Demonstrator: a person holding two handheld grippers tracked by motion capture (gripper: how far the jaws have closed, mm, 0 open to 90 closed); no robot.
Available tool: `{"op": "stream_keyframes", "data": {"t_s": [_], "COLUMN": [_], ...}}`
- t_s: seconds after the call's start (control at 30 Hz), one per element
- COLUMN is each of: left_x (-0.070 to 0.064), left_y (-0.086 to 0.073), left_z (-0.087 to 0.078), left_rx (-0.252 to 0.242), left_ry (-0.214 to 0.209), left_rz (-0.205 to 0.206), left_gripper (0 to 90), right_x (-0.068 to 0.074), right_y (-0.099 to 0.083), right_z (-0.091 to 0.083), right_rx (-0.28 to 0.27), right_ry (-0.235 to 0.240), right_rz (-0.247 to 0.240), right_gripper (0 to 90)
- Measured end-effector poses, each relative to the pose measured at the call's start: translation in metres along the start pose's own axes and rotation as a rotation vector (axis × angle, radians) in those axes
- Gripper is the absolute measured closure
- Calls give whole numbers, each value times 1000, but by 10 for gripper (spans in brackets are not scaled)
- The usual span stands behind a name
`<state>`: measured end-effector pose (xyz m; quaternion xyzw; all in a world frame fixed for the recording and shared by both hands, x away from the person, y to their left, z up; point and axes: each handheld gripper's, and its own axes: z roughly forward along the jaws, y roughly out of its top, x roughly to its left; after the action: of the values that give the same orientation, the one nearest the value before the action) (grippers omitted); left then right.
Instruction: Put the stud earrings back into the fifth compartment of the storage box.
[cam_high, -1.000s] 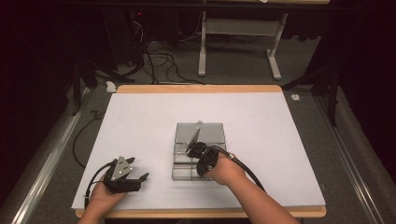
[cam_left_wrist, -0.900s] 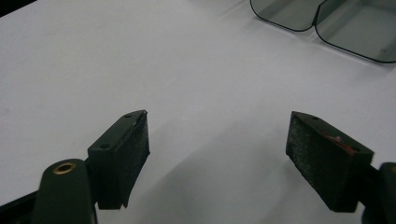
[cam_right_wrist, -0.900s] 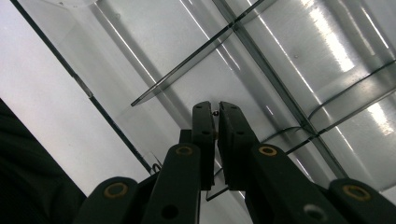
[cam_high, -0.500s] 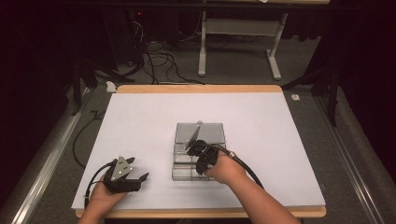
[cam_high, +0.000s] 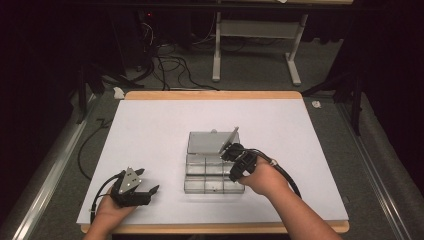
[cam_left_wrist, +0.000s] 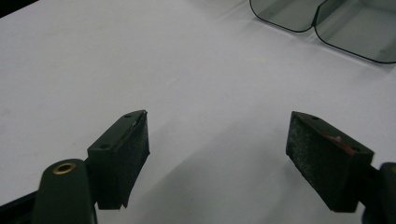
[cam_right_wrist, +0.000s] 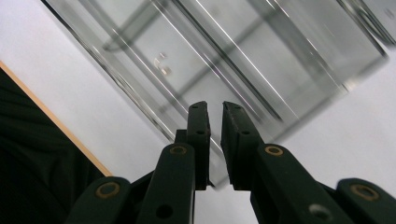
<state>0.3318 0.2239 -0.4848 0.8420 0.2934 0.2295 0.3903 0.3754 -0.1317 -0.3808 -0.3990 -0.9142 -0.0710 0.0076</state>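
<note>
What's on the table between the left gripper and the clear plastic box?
Nothing: in the high view, only bare white table separates the left gripper from the clear plastic box. The left gripper view shows the same bare stretch ahead of its open jaws.

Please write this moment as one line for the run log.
right gripper: nearly shut at edge of clear compartment box, grip unclear | box lid: open | left gripper: open, empty, on white table

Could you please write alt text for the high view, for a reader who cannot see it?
The right gripper, held in a person's hand, meets the edge of a clear plastic organiser box at the middle of a white table. The left gripper rests open near the table's front left, apart from the box.
</note>
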Motion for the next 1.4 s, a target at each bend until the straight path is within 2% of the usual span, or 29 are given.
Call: {"op": "stream_keyframes", "data": {"t_s": [0.07, 0.2, 0.27, 0.3, 0.37, 0.63, 0.67, 0.7, 0.83, 0.87, 0.93, 1.1, 1.23, 1.3, 1.37, 1.4], "left_x": [0, 0, 0, 0, 0, 0, 0, 0, 2, 3, 5, 8, 11, 13, 14, 15], "left_y": [0, 0, 0, 0, 0, 0, 0, 0, -1, -1, -2, -1, -1, -1, -1, -1], "left_z": [0, 0, 0, 0, 0, -1, -1, -1, -2, -3, -4, -6, -7, -7, -7, -7], "left_rx": [2, 2, 1, 1, 1, -4, -4, -7, -20, -23, -35, -65, -83, -93, -103, -104], "left_ry": [1, 1, 2, 2, 3, 3, 2, 4, 3, 0, -4, 1, -12, -38, -49, -46], "left_rz": [1, 1, 1, 1, 1, -1, -1, -4, -27, -34, -55, -80, -100, -112, -119, -127], "left_gripper": [219, 219, 219, 219, 219, 219, 219, 218, 216, 216, 215, 207, 217, 213, 199, 199], "right_x": [-3, -12, -17, -18, -23, -39, -40, -42, -50, -51, -56, -62, -67, -68, -70, -71], "right_y": [-6, -19, -25, -28, -34, -50, -51, -52, -58, -59, -61, -66, -69, -70, -71, -71], "right_z": [-4, -9, -11, -11, -11, -6, -5, -4, 1, 3, 6, 12, 18, 20, 22, 24], "right_rx": [3, -8, -14, -10, -15, -12, -8, -10, -7, 2, -1, 9, 13, 11, 16, 15], "right_ry": [0, -3, -11, -11, -13, -22, -24, -27, -29, -32, -30, -26, -26, -25, -20, -21], "right_rz": [40, 67, 57, 85, 82, 129, 146, 141, 159, 181, 174, 204, 220, 218, 240, 230], "right_gripper": [824, 824, 824, 824, 822, 815, 815, 813, 813, 812, 812, 810, 807, 806, 806, 806]}}
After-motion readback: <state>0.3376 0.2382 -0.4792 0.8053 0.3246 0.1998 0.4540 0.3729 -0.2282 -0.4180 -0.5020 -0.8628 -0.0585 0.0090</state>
